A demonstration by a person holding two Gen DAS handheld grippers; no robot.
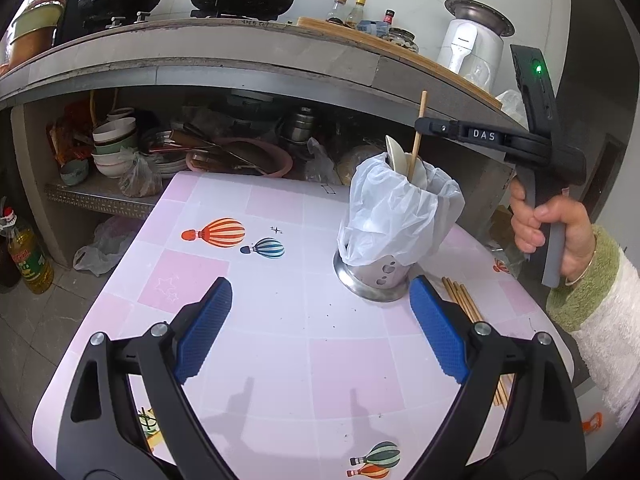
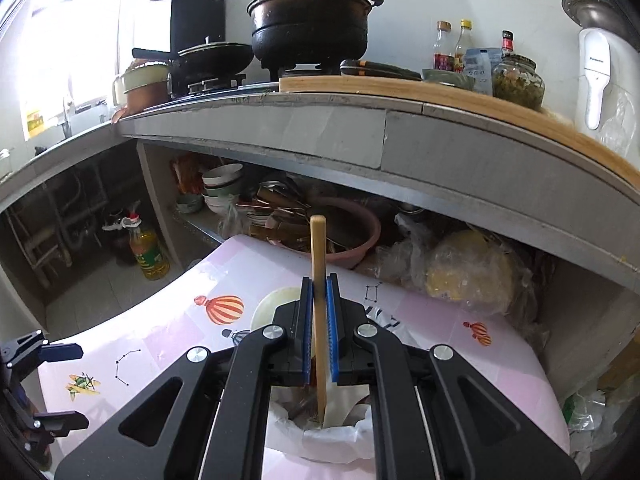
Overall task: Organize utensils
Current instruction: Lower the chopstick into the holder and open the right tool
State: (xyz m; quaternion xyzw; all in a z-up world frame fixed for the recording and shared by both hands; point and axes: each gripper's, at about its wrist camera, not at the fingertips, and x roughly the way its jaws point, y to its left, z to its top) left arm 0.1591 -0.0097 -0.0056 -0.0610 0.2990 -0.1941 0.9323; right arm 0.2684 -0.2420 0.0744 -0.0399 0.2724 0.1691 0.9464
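A steel utensil holder (image 1: 374,278) lined with a white plastic bag (image 1: 394,208) stands on the pink table (image 1: 260,312). A white spoon (image 1: 394,156) sticks out of it. My right gripper (image 2: 319,312) is shut on a wooden chopstick (image 2: 318,248) held upright, its lower end inside the bag (image 2: 336,440). From the left wrist view the same right gripper (image 1: 424,125) hovers above the holder with the chopstick (image 1: 418,132) dipping into it. My left gripper (image 1: 320,320) is open just above the table, nothing between its blue pads. Several more chopsticks (image 1: 466,304) lie on the table right of the holder.
A concrete counter (image 1: 240,52) with pots, bottles and a white appliance (image 1: 470,50) overhangs the table's far edge. Bowls and pans crowd the shelf (image 1: 120,196) below it. An oil bottle (image 1: 28,256) stands on the floor at the left. A person's hand (image 1: 548,228) grips the right tool.
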